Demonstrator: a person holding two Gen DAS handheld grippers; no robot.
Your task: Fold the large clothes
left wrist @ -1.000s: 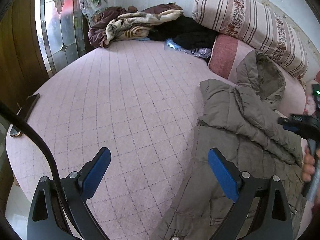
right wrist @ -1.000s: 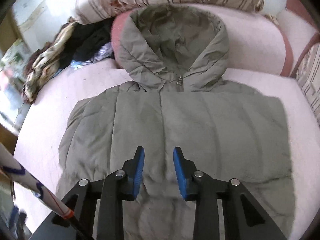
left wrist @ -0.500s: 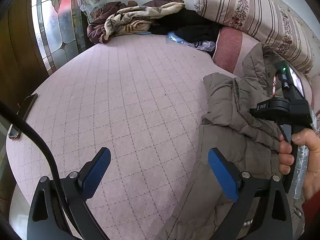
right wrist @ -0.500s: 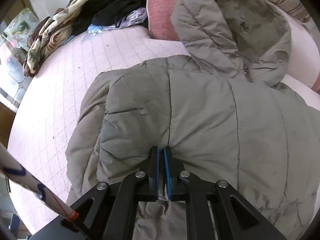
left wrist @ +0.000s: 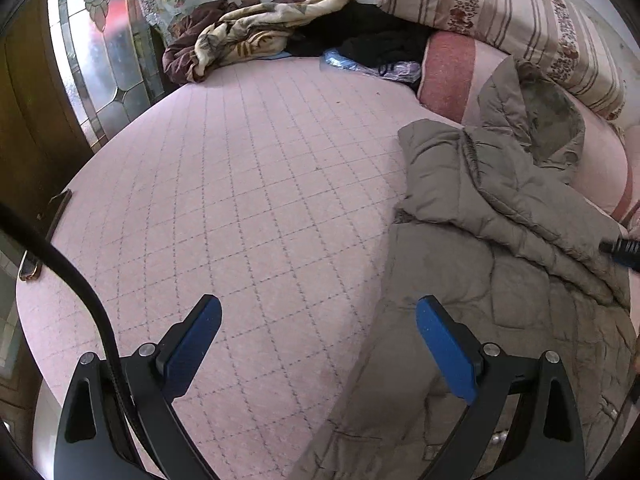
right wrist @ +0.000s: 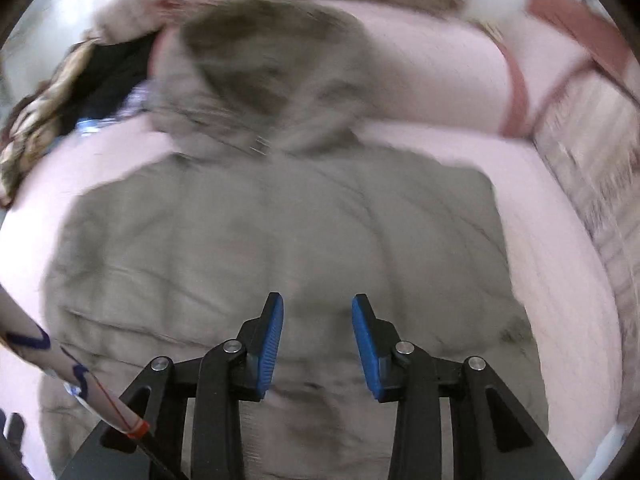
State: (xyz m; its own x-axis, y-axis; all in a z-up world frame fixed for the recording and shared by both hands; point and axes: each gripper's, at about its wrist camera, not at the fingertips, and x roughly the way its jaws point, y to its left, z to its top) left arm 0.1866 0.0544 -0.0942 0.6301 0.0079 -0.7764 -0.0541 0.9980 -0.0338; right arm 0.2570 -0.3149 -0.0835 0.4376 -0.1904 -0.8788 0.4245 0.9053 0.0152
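A grey-brown hooded puffer coat lies on the pink quilted bed, its near sleeve folded across its body and its hood against a pink bolster. My left gripper hangs open over the bed at the coat's left edge, nothing between its blue pads. In the blurred right wrist view the coat fills the middle. My right gripper hovers above the coat's body with its jaws opening and nothing gripped between them. A black tip of the right tool shows at the left view's right edge.
A heap of blankets and dark clothes lies at the bed's far side. A striped bolster and a pink cushion stand behind the coat. A stained-glass door and a phone lie to the left.
The right gripper pinched the coat's folded sleeve, then let go and pulled back to over the coat's body. The sleeve now lies across the coat. The left gripper barely shifted.
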